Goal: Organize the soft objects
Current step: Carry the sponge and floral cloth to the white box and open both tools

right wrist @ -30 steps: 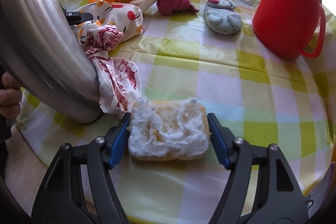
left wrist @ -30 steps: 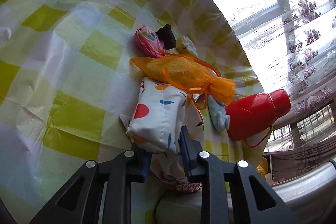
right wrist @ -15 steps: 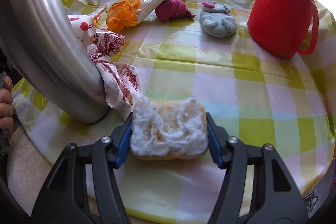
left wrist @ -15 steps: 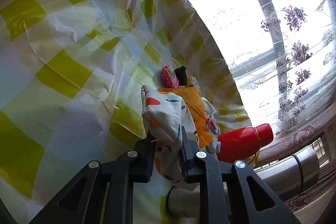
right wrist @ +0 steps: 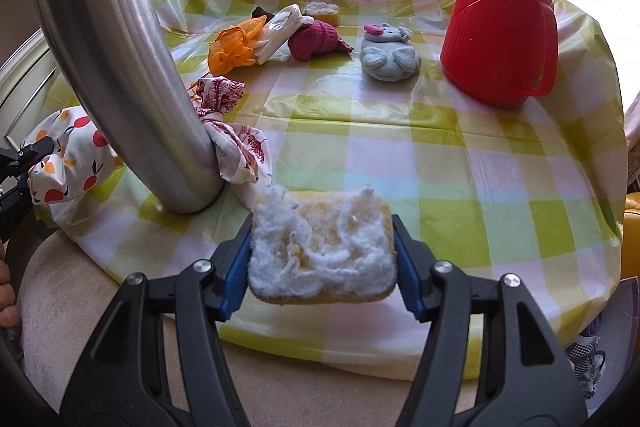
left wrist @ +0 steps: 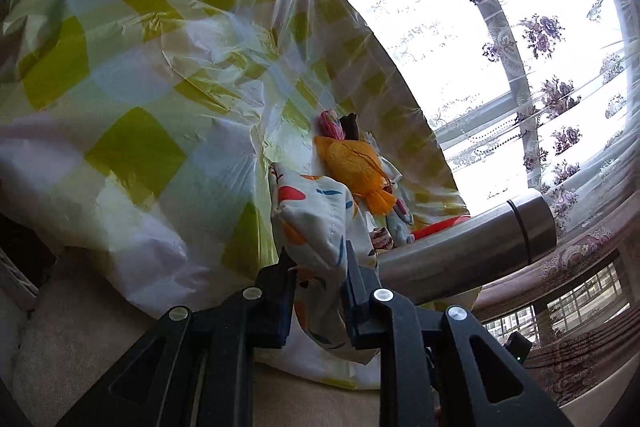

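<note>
Left gripper (left wrist: pixel 318 293) I've got pinching a puffy fruit-print pouch (left wrist: pixel 316 223); right gripper (right wrist: pixel 322 267) squeezes a fuzzy yellow sponge (right wrist: pixel 322 247), both off the near edge.

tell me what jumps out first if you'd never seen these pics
The right gripper is clamped on a fluffy yellow-and-white sponge at the near edge of the checked table. A tall red thermos jug stands at the far right, and a big steel flask leans across the left. The left gripper pinches a fruit-print fabric pouch by the table's edge.
</note>
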### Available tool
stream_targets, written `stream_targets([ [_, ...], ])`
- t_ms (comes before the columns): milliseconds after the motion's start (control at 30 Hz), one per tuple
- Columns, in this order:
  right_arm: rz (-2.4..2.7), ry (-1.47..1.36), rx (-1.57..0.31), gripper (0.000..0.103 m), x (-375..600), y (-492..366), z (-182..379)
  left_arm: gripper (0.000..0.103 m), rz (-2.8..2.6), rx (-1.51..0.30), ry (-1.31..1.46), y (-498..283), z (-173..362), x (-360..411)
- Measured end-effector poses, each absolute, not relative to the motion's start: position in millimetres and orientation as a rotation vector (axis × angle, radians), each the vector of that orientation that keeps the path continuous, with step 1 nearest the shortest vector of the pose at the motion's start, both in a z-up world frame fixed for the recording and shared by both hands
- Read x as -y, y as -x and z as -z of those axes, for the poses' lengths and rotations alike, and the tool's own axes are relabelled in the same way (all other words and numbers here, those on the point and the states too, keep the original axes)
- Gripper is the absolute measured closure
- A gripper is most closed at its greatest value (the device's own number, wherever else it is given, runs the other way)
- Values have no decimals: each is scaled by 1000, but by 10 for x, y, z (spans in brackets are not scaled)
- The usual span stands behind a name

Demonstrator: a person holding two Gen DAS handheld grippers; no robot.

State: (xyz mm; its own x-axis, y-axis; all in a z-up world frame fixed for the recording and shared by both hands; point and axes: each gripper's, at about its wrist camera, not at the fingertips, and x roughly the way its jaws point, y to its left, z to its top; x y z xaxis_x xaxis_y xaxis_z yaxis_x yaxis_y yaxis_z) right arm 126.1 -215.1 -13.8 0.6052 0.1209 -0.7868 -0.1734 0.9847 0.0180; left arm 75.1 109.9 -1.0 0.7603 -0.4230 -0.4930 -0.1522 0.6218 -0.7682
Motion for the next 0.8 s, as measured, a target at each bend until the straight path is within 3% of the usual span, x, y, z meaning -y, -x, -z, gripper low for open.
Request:
stream_targets([
  [400, -116, -25, -886, 38, 2685, -832, -73, 82, 371, -787, 824, -384, -179, -283],
  [800, 183, -77, -863, 37, 4040, -377, -268, 82, 652, -907, 701, -507, -334, 1089],
])
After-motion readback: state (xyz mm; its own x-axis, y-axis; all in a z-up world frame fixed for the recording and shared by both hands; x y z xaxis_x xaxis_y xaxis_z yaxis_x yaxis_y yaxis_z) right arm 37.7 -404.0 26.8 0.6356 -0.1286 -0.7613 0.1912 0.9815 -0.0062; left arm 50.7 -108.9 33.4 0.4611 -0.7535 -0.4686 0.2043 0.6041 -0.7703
